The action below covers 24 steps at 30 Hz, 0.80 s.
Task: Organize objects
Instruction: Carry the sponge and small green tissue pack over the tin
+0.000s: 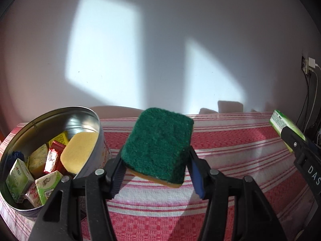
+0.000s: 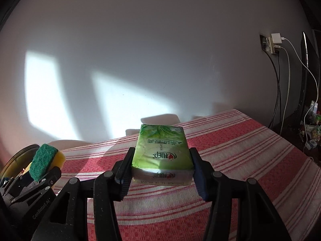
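Carrying the green-topped yellow scouring sponge [image 1: 158, 146] clamped in my left gripper [image 1: 155, 166] above the red-and-white striped cloth [image 1: 230, 180], I am aiming it over the round metal tin [image 1: 60, 118], keeping the right gripper [image 2: 160, 172], pinching the green tissue pack [image 2: 162, 150], waiting clear.

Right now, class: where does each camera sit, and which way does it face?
Left wrist: on the left tongs, facing the wall over the striped cloth; they grip a sponge beside the tin.
Right wrist: on the right tongs, gripping a tissue pack.
Shared: both views show each other's tongs, sponge, pack, cloth.
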### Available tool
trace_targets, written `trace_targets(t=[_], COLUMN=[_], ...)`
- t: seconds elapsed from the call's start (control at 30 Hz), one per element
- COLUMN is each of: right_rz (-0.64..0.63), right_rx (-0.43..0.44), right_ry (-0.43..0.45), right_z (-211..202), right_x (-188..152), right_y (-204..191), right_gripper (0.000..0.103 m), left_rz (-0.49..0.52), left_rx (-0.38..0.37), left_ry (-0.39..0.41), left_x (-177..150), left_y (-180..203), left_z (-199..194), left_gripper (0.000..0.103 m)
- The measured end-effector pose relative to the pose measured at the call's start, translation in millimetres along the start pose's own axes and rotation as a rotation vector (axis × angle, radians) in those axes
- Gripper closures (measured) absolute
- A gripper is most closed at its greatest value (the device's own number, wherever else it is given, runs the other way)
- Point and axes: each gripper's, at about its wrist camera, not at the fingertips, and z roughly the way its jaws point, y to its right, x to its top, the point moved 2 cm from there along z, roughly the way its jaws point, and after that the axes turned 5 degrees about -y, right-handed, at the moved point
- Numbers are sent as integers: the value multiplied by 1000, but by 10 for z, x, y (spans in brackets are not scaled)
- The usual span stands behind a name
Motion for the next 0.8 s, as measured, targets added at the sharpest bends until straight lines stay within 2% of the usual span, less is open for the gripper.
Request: trace_targets(t=[0.8], right_rz=[-56], right_rx=[6], right_ry=[44], right_z=[-412], right_x=[-254], right_y=[-207], right_gripper=[48], left_rz=[-8], left_rx=[-2], left_ry=[17], left_x=[-195], left_y=[-281], left_z=[-266], left_gripper=[47])
